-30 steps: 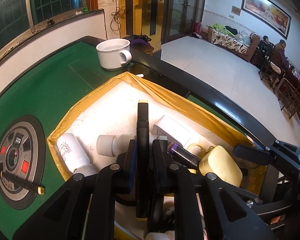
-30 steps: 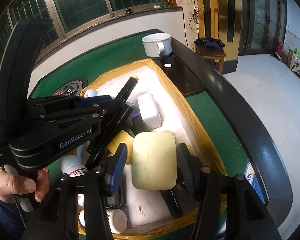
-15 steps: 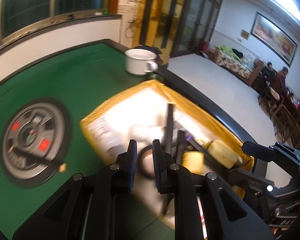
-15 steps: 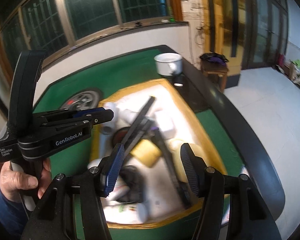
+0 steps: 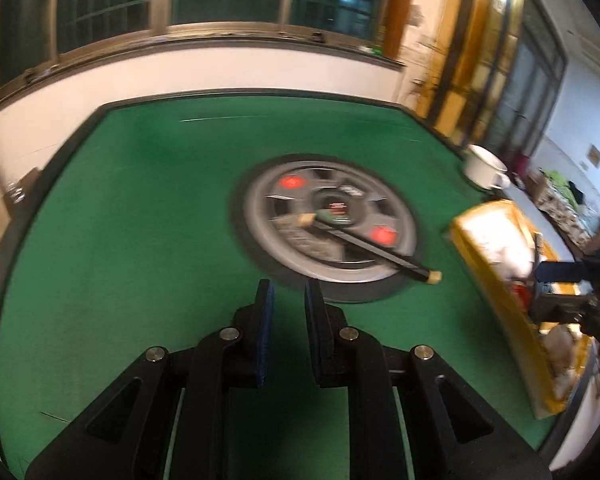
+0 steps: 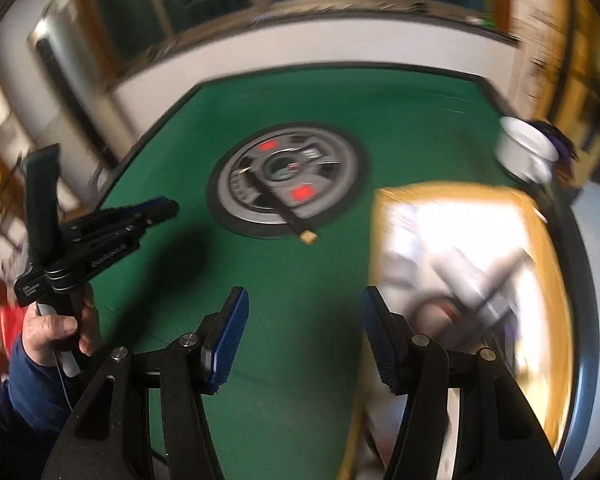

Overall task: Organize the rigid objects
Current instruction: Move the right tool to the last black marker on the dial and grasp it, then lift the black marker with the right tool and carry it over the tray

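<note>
Green felt table (image 5: 140,208) with black rim, a grey-and-black round hub (image 5: 328,228) showing two red squares, a black stick (image 5: 376,248) with tan ends, yellow tray (image 6: 548,240), white cup (image 6: 524,150), blue-padded black grippers.

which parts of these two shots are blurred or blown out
Left wrist view: the round grey dial panel and yellow-rimmed tray are motion-smeared, while the left gripper stays sharp. Right wrist view: the tray's white inside is overexposed, its contents streaked, and the white cup is blurred.
</note>
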